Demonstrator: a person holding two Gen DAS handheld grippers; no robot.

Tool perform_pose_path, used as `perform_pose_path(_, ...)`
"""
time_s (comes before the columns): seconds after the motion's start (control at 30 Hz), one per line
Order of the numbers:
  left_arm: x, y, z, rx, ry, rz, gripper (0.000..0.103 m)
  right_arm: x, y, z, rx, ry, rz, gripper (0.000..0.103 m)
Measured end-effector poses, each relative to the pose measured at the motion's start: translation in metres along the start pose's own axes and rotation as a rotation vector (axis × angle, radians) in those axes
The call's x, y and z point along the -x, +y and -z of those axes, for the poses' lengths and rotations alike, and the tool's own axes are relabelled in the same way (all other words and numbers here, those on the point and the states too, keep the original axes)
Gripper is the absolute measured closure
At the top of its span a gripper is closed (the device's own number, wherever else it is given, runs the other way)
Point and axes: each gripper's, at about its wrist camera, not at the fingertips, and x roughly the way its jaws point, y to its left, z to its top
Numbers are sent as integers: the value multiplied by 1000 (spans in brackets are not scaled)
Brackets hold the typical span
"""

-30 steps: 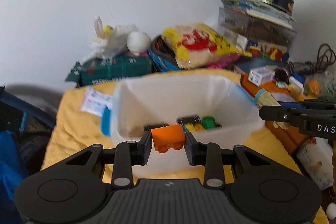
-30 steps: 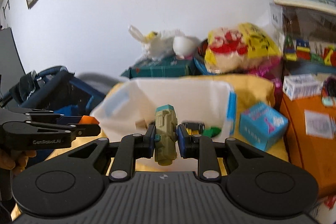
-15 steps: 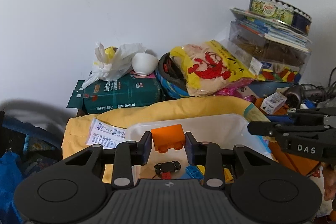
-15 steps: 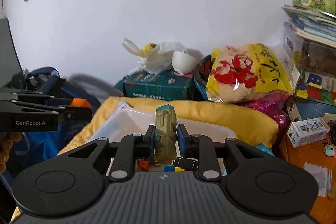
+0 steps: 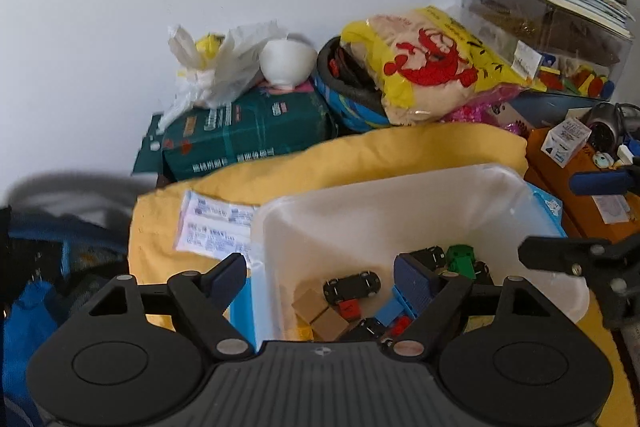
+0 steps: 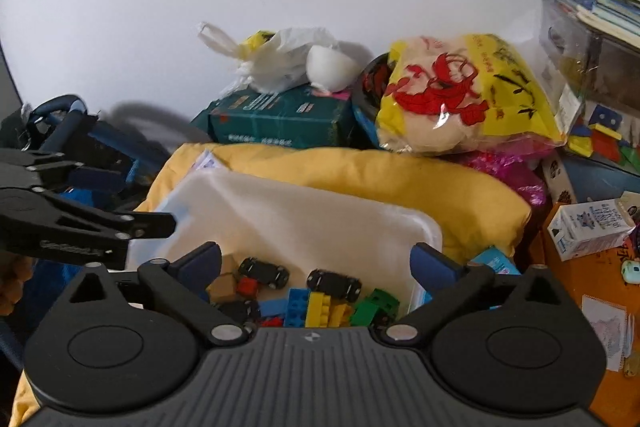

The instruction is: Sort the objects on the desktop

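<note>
left tongs (image 5: 320, 277) – jaws just sprung wide, nothing between | right tongs (image 6: 316, 263) – jaws just opened wide, empty | toy cars (image 6: 334, 283) and bricks (image 6: 316, 309) lie in white bin (image 6: 304, 211) on yellow cloth (image 6: 440, 183)

bin (image 6: 430, 227): translucent white plastic tub, open top, sits on the yellow cloth (image 6: 360, 167)
toy cars (image 6: 333, 283): small, black — several loose on bin floor
bricks (image 6: 316, 307): blue, yellow, red, green, jumbled in a pile near front wall
blocks (image 5: 320, 315): two tan cubes, left side of floor
</note>
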Motion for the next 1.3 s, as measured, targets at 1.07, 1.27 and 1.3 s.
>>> perform_pose_path(1.07,-23,-12,-17,72,181,8,18,-18,3,-3,4,263,77,0)
perform_pose_path(1.27,-22,-16,-15,40,176,8,18,-18,4,2,0,263,78,0)
perform_pose_path(1.3,-21,-16,-15,40,170,3,18,-19,4,2,-1,262,79,0)
